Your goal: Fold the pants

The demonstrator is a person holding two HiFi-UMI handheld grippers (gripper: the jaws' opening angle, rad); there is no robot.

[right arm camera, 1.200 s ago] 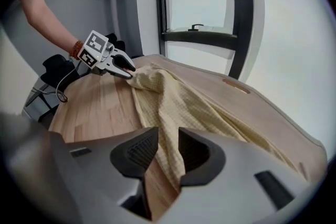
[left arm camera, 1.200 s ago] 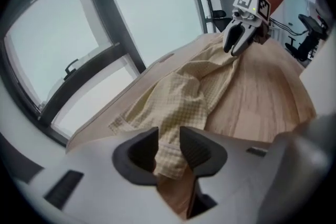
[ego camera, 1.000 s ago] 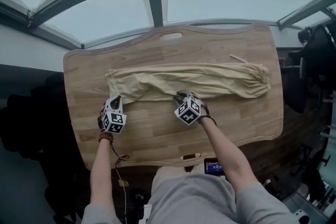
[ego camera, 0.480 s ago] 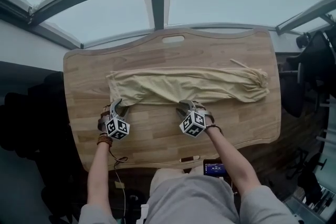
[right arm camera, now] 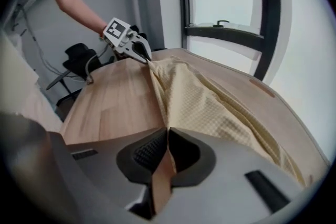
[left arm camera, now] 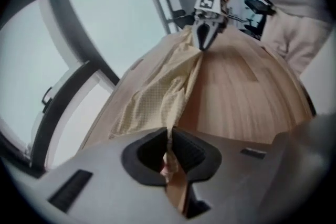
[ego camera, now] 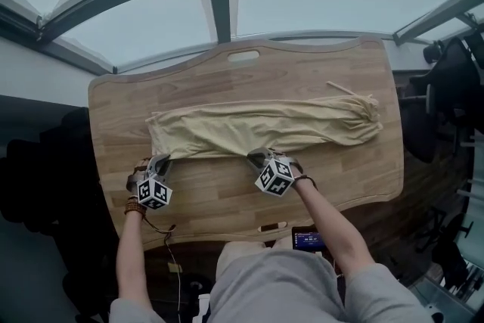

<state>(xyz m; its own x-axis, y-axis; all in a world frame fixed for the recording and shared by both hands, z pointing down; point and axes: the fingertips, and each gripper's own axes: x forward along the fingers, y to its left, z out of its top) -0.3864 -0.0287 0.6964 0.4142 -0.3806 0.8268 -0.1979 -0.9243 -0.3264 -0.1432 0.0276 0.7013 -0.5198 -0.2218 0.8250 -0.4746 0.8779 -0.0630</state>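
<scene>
Pale yellow pants [ego camera: 265, 125] lie stretched left to right across the wooden table [ego camera: 227, 193]. My left gripper [ego camera: 156, 161] is at their near left corner, its jaws closing with the cloth edge [left arm camera: 163, 92] pinched between the pads [left arm camera: 169, 136]. My right gripper [ego camera: 259, 156] is shut on the near edge about midway along, cloth [right arm camera: 210, 102] running out from its tips [right arm camera: 167, 134]. The edge is taut between the two. Each gripper view shows the other gripper, the right gripper [left arm camera: 203, 39] and the left gripper [right arm camera: 142, 55], biting the same edge.
A drawstring [ego camera: 340, 87] trails from the pants' far right end. A small stick [ego camera: 274, 225] lies at the table's front edge, a phone [ego camera: 306, 242] just below it. The table has a handle slot [ego camera: 243, 55] at the back. Dark chairs [ego camera: 454, 72] stand to the right.
The left gripper has shifted left to the pants' corner and both have drawn back toward me. The near edge, slack before, now runs straight between them.
</scene>
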